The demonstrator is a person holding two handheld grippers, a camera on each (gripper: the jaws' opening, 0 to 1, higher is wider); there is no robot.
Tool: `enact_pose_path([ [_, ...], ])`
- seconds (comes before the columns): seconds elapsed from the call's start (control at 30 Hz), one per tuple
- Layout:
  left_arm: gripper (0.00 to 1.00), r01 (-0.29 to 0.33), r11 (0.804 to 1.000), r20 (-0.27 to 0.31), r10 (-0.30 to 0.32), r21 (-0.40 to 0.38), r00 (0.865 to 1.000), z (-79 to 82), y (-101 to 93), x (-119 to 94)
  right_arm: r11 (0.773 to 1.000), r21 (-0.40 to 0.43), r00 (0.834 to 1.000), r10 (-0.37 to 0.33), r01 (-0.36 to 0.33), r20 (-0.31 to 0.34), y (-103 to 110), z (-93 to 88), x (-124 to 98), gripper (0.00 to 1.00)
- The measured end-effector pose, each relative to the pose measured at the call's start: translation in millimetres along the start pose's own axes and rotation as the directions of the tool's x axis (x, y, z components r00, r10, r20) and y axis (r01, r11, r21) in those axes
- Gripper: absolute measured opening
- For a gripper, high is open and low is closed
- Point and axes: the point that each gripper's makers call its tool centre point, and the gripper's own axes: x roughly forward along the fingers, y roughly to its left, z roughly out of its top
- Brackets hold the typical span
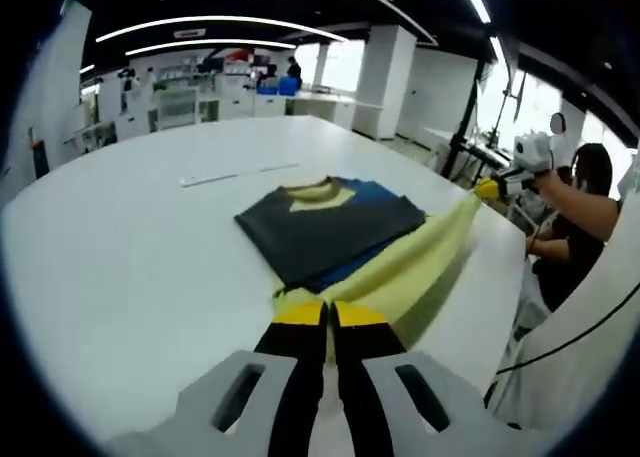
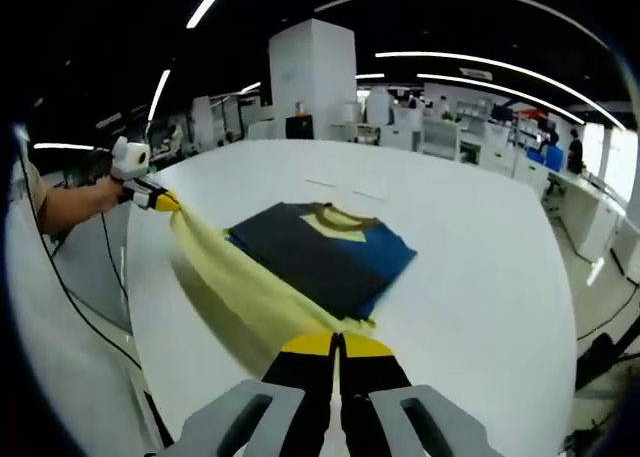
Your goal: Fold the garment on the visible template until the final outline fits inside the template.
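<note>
My left gripper (image 1: 329,315) is pinched tight on one end of the yellow part of the shirt (image 1: 335,227). My right gripper (image 2: 337,344) is pinched tight on the other end. The yellow cloth hangs stretched between them. The dark and blue part lies flat on the white table (image 1: 130,267), at 12 o'clock from each gripper.

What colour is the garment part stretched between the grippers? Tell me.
Pale yellow band, clearest in the right gripper view.
</note>
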Motion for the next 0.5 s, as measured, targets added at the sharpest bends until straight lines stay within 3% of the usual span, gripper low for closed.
enact_pose_path([
  [0.5, 0.00, -0.046, 0.999, 0.056, 0.044, 0.030, 0.997, 42.3, 25.8, 19.7, 0.999, -0.041, 0.999, -0.029, 0.030, 0.037, -27.4, 38.4, 14.8, 0.00],
])
